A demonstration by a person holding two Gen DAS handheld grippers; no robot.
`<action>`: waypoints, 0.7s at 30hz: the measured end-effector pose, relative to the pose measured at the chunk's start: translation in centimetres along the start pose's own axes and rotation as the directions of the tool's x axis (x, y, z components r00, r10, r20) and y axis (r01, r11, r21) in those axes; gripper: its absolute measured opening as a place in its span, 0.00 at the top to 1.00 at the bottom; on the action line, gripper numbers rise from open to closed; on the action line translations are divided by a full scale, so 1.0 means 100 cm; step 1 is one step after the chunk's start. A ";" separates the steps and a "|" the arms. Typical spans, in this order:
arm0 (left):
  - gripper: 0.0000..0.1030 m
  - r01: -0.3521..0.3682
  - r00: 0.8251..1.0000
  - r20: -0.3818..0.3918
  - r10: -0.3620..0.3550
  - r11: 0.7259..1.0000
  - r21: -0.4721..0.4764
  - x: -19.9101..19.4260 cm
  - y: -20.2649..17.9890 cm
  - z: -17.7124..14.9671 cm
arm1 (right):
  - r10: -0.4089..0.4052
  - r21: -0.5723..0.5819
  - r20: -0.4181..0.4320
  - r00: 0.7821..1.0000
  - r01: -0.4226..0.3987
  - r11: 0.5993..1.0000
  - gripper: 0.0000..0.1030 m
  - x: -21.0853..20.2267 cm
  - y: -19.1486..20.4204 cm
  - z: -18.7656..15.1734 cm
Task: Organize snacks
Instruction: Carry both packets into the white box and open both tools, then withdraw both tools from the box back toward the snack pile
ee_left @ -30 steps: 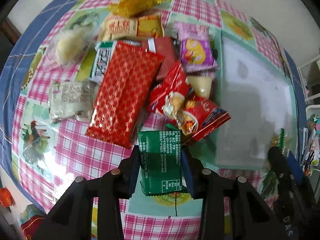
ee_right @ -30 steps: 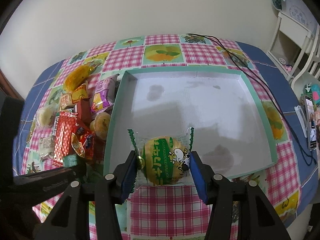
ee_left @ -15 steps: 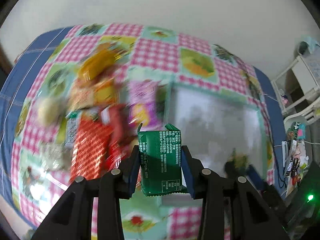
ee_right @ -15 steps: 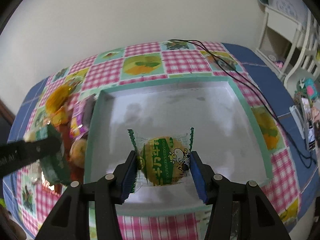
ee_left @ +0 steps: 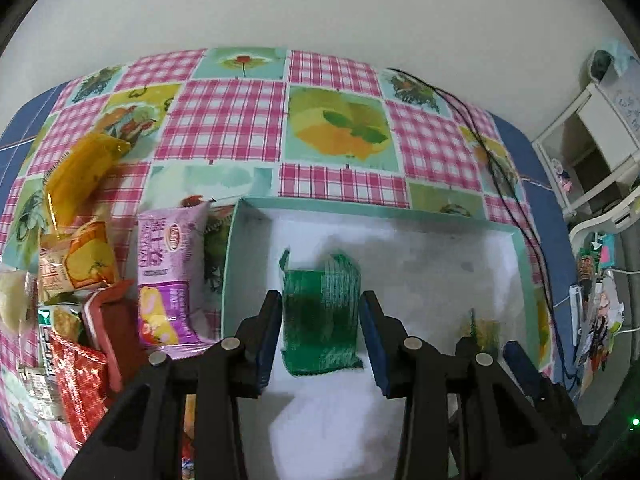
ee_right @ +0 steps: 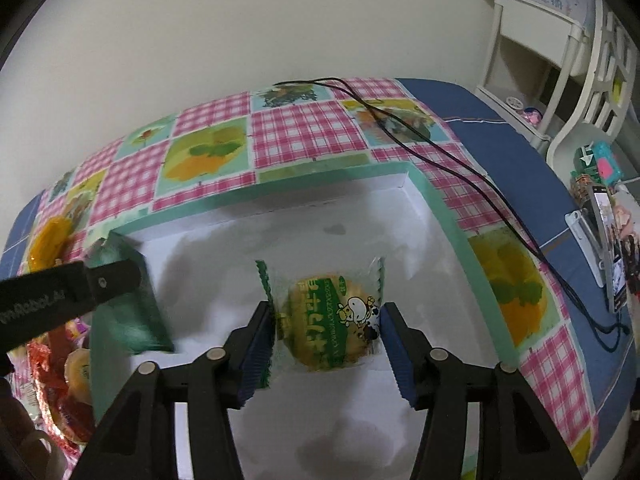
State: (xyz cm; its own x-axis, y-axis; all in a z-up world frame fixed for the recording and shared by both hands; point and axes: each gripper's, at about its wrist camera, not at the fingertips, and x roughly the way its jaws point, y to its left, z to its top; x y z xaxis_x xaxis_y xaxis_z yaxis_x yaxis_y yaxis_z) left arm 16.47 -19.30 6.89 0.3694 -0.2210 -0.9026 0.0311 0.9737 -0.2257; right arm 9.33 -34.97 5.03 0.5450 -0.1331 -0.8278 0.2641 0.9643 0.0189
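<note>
Snack pile: loose packets on the checked tablecloth (ee_left: 224, 120) left of the tray, among them a yellow packet (ee_left: 78, 176), a purple packet (ee_left: 170, 276) just beside the tray's left wall, and a red patterned packet (ee_left: 78, 384) nearest the camera.
Left gripper (ee_left: 322, 336): jaws narrow, pads pressed on both sides of a green packet (ee_left: 320, 316), held upright over the tray's left part.
Tray (ee_right: 444, 216): shallow, mint-green rim, white floor, taking up the middle and right of the table.
Right gripper (ee_right: 328, 338): jaws opening, with a round green-and-yellow cake packet (ee_right: 332, 324) between the pads; the right pad looks just clear of the wrapper, over the tray's near middle.
Cable (ee_right: 440, 148): black, along the cloth right of the tray.
</note>
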 end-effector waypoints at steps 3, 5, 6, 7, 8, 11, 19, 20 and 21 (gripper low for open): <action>0.59 -0.020 1.000 -0.016 0.020 1.000 0.019 0.000 -0.003 -0.001 | -0.005 0.010 -0.016 1.000 0.005 1.000 0.26 0.001 -0.003 -0.001; 0.58 -0.046 0.999 -0.010 0.047 0.998 0.031 -0.007 -0.006 -0.001 | -0.007 0.007 -0.024 1.000 0.007 1.000 0.25 -0.002 -0.003 -0.002; 0.57 -0.055 0.998 -0.006 0.055 0.998 0.034 -0.011 -0.006 -0.002 | -0.011 0.003 -0.028 1.000 0.011 1.000 0.24 -0.005 -0.002 -0.003; 0.53 -0.058 0.998 -0.004 0.059 0.998 0.036 -0.016 -0.005 -0.003 | -0.015 -0.001 -0.030 0.999 0.015 1.000 0.23 -0.007 -0.001 -0.004; 0.50 -0.059 0.998 -0.001 0.059 0.998 0.034 -0.021 -0.004 -0.005 | -0.018 -0.005 -0.031 0.999 0.018 1.000 0.21 -0.010 -0.001 -0.005; 0.41 -0.043 0.999 0.015 0.043 0.999 0.009 -0.041 0.004 -0.012 | -0.016 -0.014 -0.025 1.000 0.016 1.000 0.15 -0.023 0.002 -0.012; 0.10 -0.069 0.994 0.079 0.071 0.997 -0.027 -0.079 0.034 -0.039 | 0.010 -0.012 -0.044 0.999 -0.010 1.000 0.00 -0.043 0.008 -0.035; 0.07 -0.074 0.992 0.096 0.077 0.996 -0.039 -0.085 0.040 -0.043 | 0.012 -0.012 -0.046 0.999 -0.012 1.000 0.00 -0.044 0.008 -0.038; 0.07 -0.076 0.991 0.105 0.081 0.996 -0.048 -0.090 0.044 -0.046 | 0.016 -0.012 -0.050 0.999 -0.016 1.000 0.00 -0.045 0.010 -0.041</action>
State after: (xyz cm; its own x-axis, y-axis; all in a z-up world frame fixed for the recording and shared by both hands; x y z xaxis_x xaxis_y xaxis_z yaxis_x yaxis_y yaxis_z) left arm 9.07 -13.25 12.31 0.4660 -0.1348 -0.8744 -0.0419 0.9838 -0.1740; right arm 3.83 -32.48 6.50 0.5083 -0.1063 -0.8546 0.2460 0.9689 0.0258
